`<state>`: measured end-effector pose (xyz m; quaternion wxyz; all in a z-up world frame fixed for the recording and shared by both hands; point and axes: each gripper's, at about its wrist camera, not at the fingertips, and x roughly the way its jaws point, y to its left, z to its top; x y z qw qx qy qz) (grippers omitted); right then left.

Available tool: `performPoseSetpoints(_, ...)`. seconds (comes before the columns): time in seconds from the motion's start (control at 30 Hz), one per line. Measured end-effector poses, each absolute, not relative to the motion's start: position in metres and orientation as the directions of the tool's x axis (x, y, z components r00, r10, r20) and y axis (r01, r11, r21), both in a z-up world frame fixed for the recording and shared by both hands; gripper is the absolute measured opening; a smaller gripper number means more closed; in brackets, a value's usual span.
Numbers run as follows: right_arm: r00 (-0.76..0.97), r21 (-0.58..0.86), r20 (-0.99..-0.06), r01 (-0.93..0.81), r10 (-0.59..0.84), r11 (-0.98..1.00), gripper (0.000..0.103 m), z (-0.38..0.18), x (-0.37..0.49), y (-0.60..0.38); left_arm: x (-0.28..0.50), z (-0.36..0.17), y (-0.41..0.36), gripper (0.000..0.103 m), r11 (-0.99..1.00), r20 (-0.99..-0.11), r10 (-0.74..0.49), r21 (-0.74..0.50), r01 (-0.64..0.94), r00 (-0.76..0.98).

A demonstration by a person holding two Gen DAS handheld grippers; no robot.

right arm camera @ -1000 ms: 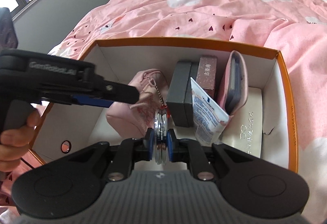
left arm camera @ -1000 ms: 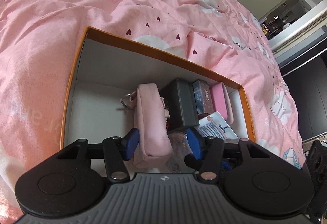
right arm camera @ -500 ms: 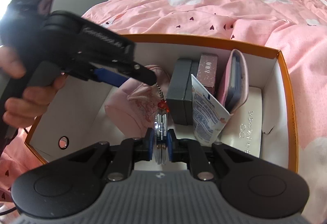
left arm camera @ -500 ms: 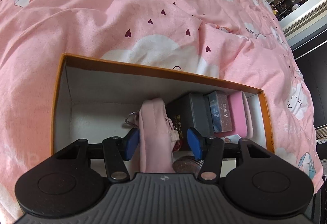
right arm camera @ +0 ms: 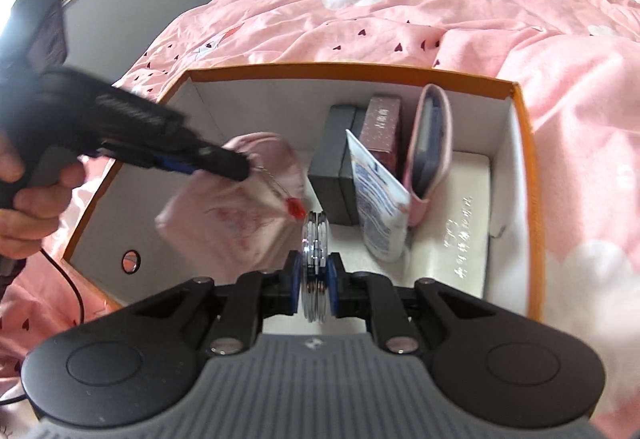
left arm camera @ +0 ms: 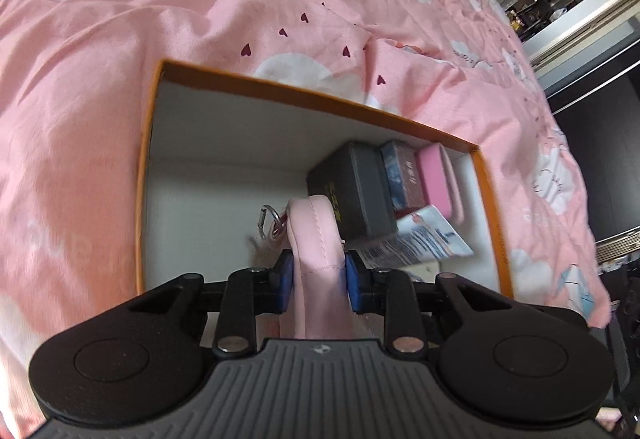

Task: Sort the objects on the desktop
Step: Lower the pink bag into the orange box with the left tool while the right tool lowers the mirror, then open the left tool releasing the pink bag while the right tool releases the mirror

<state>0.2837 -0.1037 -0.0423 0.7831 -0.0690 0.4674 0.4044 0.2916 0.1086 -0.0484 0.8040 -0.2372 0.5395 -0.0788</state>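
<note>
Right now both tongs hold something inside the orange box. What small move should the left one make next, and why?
Probably lift the pink pouch a little, straight up. The left tongs have just closed, and their blue pads now press its sides. The grey case stands close beside it, and the right tongs grip a round silver thing next to the pouch, so a sideways pull may knock them.

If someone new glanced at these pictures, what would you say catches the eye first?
Probably the orange-rimmed box sitting on the pink bedding. Inside it, the left hand-held gripper has just been closing and now pinches a soft pink pouch. The right hand-held gripper clamps a shiny round metal piece near the box's front.
</note>
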Motion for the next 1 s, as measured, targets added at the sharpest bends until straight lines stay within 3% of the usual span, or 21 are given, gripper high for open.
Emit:
performPoseSetpoints(0.6,0.344,0.199,-0.771,-0.670,0.536,0.715,0.015,-0.011,0.279,-0.159,0.280,-0.100,0.079,0.030,0.687,-0.727,-0.542,-0.672,-0.276,0.422)
performPoseSetpoints(0.77,0.336,0.213,-0.774,-0.660,0.537,0.720,0.015,-0.015,0.281,-0.165,0.284,-0.101,0.069,0.039,0.760,-0.790,-0.484,-0.593,-0.266,0.376)
performPoseSetpoints(0.83,0.340,0.214,-0.772,-0.656,0.537,0.724,0.015,-0.016,0.283,-0.165,0.286,-0.094,0.062,0.050,0.812,-0.823,-0.443,-0.537,-0.232,0.354)
performPoseSetpoints(1.0,0.339,0.230,-0.765,-0.650,0.547,0.724,0.015,-0.015,0.284,-0.166,0.279,-0.076,0.056,0.059,0.900,-0.881,-0.340,-0.406,-0.160,0.329)
